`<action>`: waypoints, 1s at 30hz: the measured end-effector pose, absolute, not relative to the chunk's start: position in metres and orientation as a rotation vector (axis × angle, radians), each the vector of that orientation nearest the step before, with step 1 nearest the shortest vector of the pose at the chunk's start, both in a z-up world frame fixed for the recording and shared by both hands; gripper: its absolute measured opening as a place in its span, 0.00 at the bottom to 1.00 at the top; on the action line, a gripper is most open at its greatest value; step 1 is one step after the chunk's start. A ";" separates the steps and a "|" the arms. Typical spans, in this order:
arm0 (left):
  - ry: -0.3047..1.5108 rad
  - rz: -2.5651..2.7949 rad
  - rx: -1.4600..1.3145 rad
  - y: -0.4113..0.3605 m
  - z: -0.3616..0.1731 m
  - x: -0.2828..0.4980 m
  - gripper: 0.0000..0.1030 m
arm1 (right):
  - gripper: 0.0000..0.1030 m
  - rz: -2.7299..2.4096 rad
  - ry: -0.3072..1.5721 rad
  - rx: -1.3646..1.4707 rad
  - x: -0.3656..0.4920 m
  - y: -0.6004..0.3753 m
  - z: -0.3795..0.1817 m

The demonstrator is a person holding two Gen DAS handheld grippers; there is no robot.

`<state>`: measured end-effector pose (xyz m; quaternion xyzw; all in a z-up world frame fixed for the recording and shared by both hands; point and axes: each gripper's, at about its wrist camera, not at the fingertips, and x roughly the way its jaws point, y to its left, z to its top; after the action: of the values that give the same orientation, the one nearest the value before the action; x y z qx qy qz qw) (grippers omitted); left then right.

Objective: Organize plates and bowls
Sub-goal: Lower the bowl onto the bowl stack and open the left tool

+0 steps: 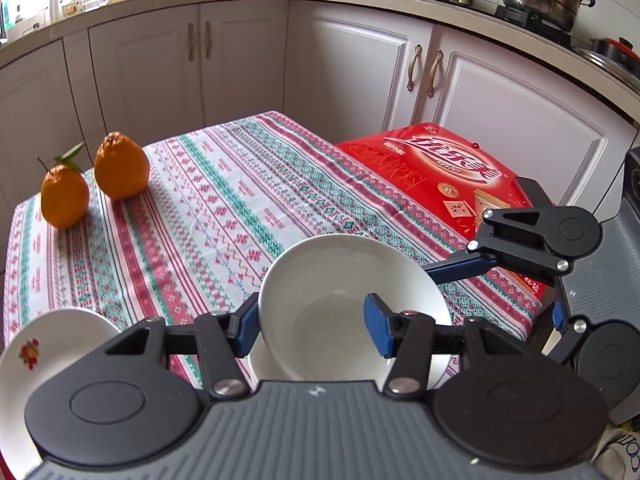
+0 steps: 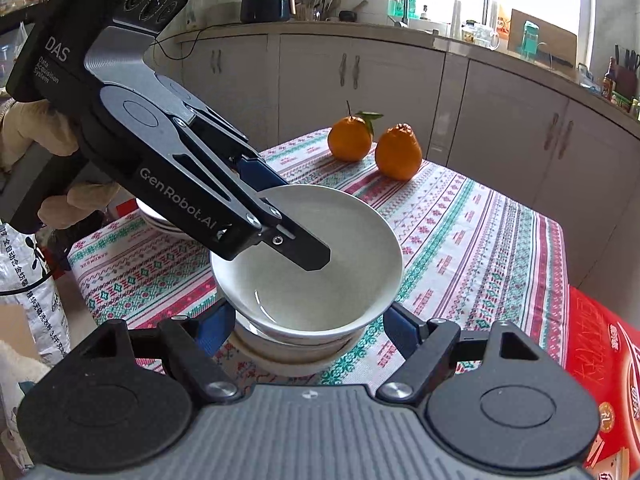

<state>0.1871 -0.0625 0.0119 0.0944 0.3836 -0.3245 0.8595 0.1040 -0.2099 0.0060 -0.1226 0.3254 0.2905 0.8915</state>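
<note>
A plain white bowl hangs just above a second white bowl that sits on the patterned tablecloth. My left gripper is shut on the upper bowl's wall, one pad inside and one outside the rim. From the other side, my right gripper clasps the same bowl low on its body, with a blue pad against each flank. In the left wrist view one of its fingers runs behind the bowl's far right side. A plate with a fruit print lies at the table's near left.
Two oranges stand at the far end of the table. A red carton sits beside the table's edge. Stacked plates lie behind the left gripper, and a gloved hand holds it. Kitchen cabinets surround the table.
</note>
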 end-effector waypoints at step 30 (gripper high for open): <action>0.842 -0.691 0.131 -0.048 -0.006 0.194 0.65 | 0.87 0.619 0.728 -0.244 0.114 -0.203 -0.002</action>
<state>0.1938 -0.0483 -0.0057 0.0623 0.4001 -0.3286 0.8533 0.1136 -0.2029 -0.0023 -0.1169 0.3496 0.2973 0.8807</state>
